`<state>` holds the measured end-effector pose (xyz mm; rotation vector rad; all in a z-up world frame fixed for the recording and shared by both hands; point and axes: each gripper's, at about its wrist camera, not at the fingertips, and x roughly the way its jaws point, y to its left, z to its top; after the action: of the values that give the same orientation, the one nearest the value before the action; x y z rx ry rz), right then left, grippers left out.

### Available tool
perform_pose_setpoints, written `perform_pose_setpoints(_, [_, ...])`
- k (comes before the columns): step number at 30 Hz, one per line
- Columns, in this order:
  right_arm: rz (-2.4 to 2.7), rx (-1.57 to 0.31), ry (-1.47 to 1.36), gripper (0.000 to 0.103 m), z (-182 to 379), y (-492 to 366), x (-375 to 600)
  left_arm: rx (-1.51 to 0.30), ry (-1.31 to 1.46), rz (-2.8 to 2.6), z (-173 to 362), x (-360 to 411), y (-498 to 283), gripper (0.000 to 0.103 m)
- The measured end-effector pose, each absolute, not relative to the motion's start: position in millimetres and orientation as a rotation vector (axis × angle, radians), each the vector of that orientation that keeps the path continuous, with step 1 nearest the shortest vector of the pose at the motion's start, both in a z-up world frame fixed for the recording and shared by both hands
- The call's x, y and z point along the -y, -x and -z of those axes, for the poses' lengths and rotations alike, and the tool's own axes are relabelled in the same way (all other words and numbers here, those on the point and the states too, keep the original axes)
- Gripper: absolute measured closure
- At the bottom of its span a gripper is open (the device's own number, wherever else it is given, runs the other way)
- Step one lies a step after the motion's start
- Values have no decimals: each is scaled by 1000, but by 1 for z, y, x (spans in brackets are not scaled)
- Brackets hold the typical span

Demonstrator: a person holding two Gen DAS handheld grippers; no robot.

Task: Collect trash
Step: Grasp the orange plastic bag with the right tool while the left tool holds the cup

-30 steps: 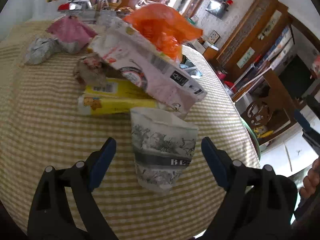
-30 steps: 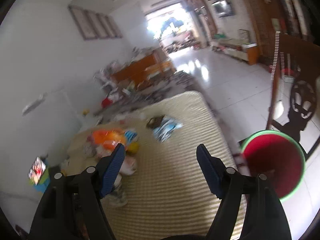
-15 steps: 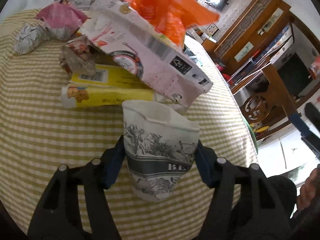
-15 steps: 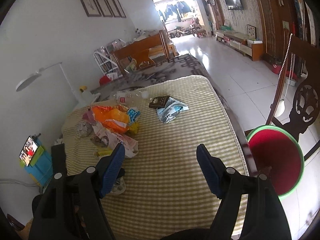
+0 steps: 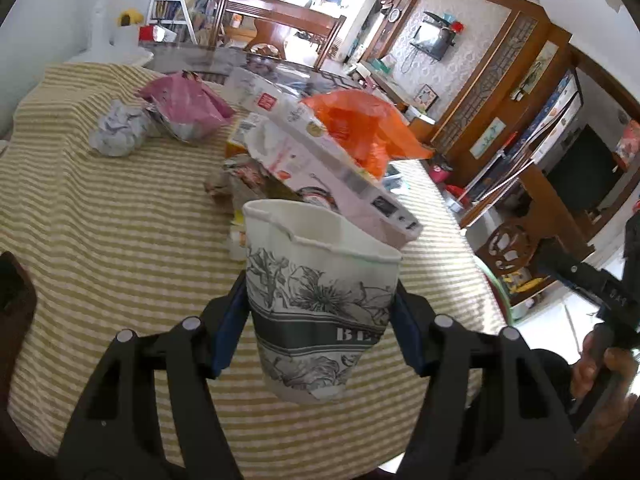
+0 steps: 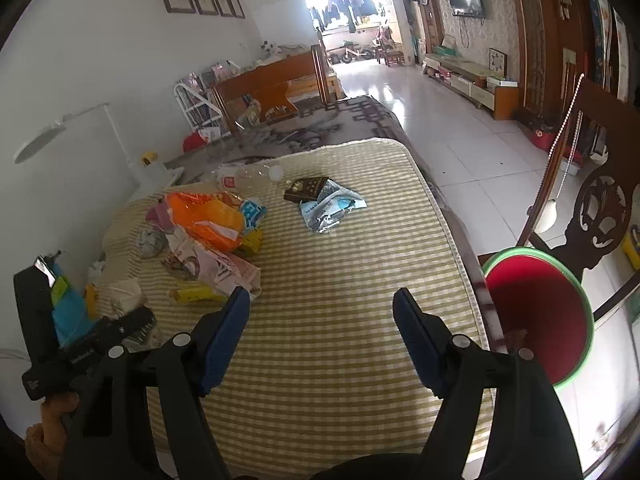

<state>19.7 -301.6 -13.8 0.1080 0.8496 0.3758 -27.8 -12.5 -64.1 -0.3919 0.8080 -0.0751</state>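
My left gripper (image 5: 320, 300) is shut on a paper cup (image 5: 316, 280) with a grey flower print, pads pressed on both its sides, and holds it upright above the checked tablecloth (image 5: 100, 240). Behind the cup lies a trash pile: an orange plastic bag (image 5: 360, 128), a pink-white carton (image 5: 320, 160), a pink wrapper (image 5: 184, 108) and crumpled paper (image 5: 118, 132). My right gripper (image 6: 322, 300) hangs open over bare cloth with nothing between its fingers. A red bin with a green rim (image 6: 589, 320) stands on the floor by the table's right edge.
Further back on the table lie a silver-blue wrapper (image 6: 330, 208), a dark booklet (image 6: 306, 190), a clear plastic bottle (image 6: 248, 174) and a yellow box (image 6: 196, 294). A carved wooden chair (image 6: 600, 208) stands behind the bin. A hand (image 5: 600, 364) grips the other tool at the right.
The left jaws went from wide open around the cup to closed on it, and the cup has come up off the cloth. The right gripper has sunk slightly and stays open.
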Motion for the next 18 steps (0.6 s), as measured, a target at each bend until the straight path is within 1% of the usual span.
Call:
perform_pose_setpoints(4, [-406,-858,-92,31,14,-23,286,-826,427,81,75,9,26,40])
perform_pose_setpoints(8, [-459,-823,-2,31,11,-28,249,-821,432,92,78,8,28,40])
perform_pose_setpoints(18, [-606,-770,95,31,-6,-81,155,-827,475,69,90,-7,25,40])
